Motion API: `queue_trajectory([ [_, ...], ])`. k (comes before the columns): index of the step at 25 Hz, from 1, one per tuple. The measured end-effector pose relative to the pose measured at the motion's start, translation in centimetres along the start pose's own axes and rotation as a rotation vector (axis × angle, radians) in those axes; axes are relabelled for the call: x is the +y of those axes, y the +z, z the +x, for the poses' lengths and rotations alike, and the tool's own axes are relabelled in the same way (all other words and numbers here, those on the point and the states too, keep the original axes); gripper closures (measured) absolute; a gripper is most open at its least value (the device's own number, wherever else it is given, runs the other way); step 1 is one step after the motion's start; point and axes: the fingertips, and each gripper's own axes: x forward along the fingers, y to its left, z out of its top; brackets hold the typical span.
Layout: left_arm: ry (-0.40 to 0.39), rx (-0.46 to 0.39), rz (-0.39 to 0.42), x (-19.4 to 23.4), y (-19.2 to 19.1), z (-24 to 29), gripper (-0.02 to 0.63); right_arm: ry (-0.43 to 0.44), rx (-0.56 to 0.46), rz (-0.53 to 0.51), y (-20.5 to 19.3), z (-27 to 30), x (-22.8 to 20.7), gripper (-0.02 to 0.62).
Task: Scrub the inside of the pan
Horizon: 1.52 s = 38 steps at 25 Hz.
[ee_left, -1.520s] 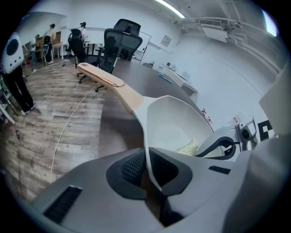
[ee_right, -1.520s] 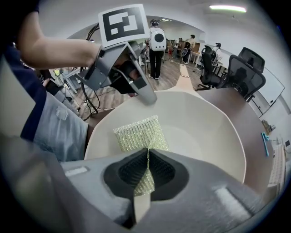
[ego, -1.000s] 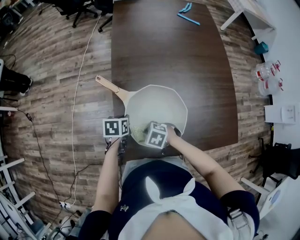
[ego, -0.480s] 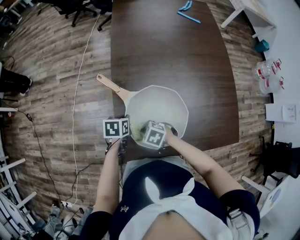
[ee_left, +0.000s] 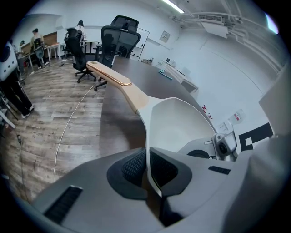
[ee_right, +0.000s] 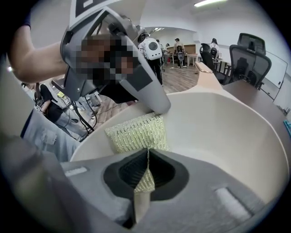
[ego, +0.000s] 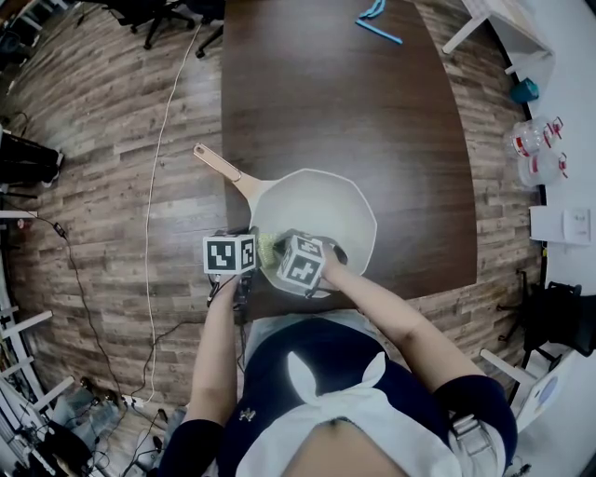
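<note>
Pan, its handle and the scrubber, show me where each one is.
pan [ego: 326, 207], head view, bare inner floor.
handle [ee_left: 111, 75], left gripper view, wooden part.
scrubber [ee_right: 136, 133], right gripper view, middle of its mesh.

Floor [ego: 102, 186]: grey-brown wood-look planks, to the left of the fingers [ee_left: 129, 169] of the left gripper [ee_left: 148, 169]; a white cable [ego: 154, 182] trails across it. Table [ego: 335, 102]: dark brown top, stretching ahead of those fingers, with blue items [ego: 374, 23] at its far end. Office chairs [ee_left: 119, 36]: black, high-backed, far ahead and slightly left of the fingers. White worktop [ego: 568, 102]: well to the right of the fingers, bearing clear containers [ego: 540, 168] with red trim and a teal object [ego: 524, 90]. Walls [ee_left: 227, 68]: plain white, ahead and right of the fingers. Ceiling strip light [ee_left: 175, 5]: lit, high above the fingers. People [ee_left: 35, 38] at desks: far background, left.
</note>
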Motion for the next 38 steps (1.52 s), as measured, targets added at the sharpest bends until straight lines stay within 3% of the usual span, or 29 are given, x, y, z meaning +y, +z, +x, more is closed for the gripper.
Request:
queue_trajectory([
  [10,-0.013,0.01,0.036,0.0,0.4,0.2,0.589,-0.092,0.02,-0.022,-0.2,0.9,-1.6,0.588],
  [17,-0.027,0.011,0.042,0.2,0.3,0.2,0.589,-0.175,0.065,-0.135,0.0,1.3,-2.8,0.588],
  [28,-0.039,0.015,0.067,0.1,0.4,0.3,0.589,-0.244,0.088,-0.168,0.0,1.2,-4.2,0.588],
  [38,-0.044,0.016,0.071,0.6,0.4,0.3,0.589,-0.354,0.128,-0.283,0.2,1.2,-5.8,0.588],
])
